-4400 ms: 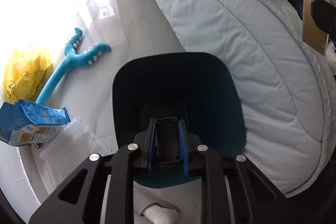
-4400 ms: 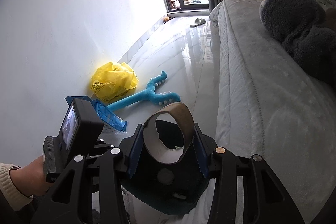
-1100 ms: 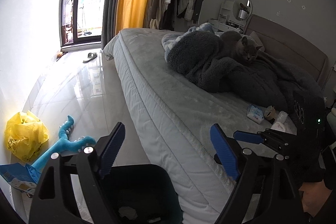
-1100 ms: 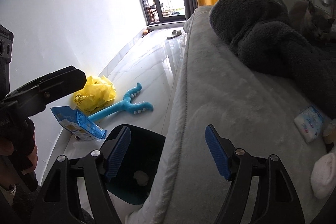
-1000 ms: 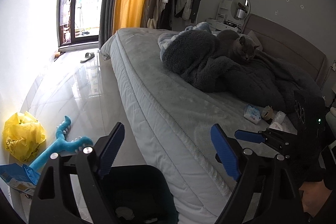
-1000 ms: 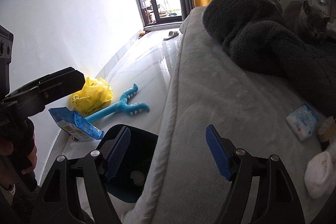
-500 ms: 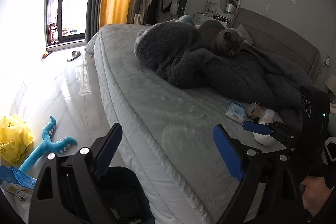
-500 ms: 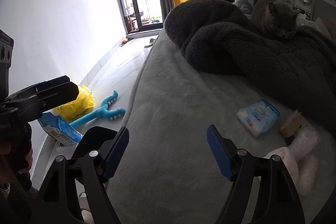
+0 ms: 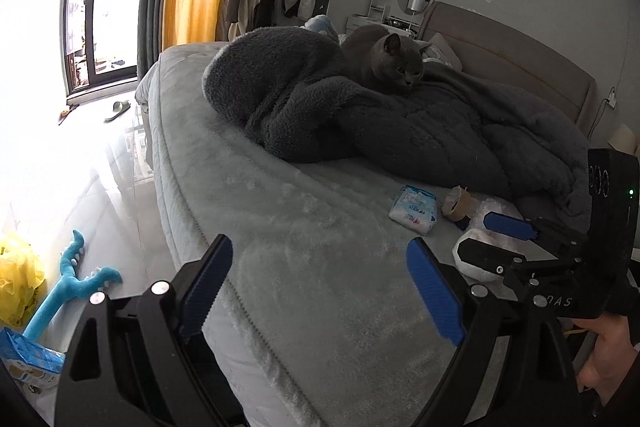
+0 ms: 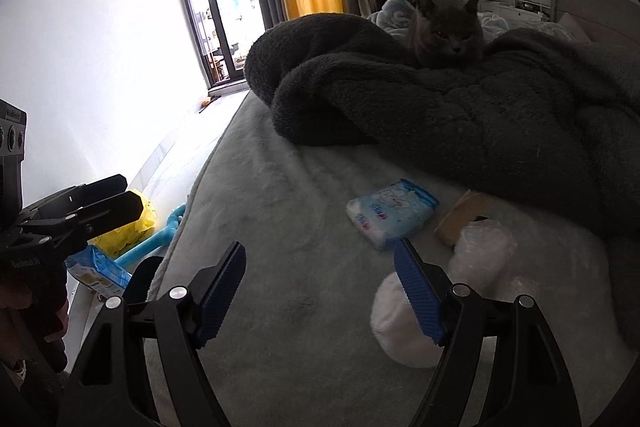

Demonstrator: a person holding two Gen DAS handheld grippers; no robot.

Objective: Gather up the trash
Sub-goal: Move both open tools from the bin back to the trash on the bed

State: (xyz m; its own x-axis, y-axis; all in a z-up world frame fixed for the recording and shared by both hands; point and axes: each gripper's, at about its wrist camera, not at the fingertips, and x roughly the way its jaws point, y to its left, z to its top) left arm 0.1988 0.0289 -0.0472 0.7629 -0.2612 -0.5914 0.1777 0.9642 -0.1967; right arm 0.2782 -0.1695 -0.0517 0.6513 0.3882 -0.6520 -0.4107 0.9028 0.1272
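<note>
Both grippers hang over the pale grey plush bed with blue-padded fingers spread wide and nothing between them: the left gripper and the right gripper. The trash lies in a cluster near the edge of the rumpled dark grey fleece blanket: a white and blue soft tissue pack, a flattened brown cardboard tube just beside it, a crinkled clear plastic wrap touching the tube, and a white rounded wad nearest the right gripper.

The main risk, as I judge it, is a poor pinch: the wrap and the wad are soft and loose, so fingers closing off-centre could snag the plush cover or drag the neighbouring piece along. The tube sits partly under the blanket fold, which crowds any approach from that side. A grey cat lies on the blanket facing the grippers; a quick move might startle it into the working space.

On the floor lie a yellow crumpled plastic bag, a blue plush toy and a blue snack bag, well apart from the bed cluster.
</note>
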